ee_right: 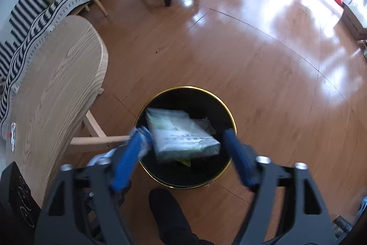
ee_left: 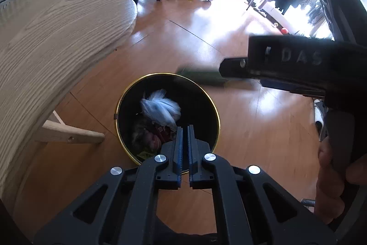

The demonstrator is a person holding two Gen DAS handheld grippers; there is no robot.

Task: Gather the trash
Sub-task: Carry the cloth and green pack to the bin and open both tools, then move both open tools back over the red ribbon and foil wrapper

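- Left wrist view: your left tool (ee_left: 184,130) is clenched with nothing between its blue pads, hanging over the near rim of the round black bin with a gold rim (ee_left: 215,111) on the wooden floor (ee_left: 160,49). Beyond its tips, a crumpled white plastic bag (ee_left: 160,107) lies inside. A blurred green packet (ee_left: 201,77) sits under your right tool, ahead and to the right. The pale wooden counter (ee_left: 57,49) is to the left.
- Right wrist view: your right tool (ee_right: 184,137) is released, jaws wide apart; the green packet (ee_right: 181,134) lies between them, untouched, in the bin (ee_right: 231,130).
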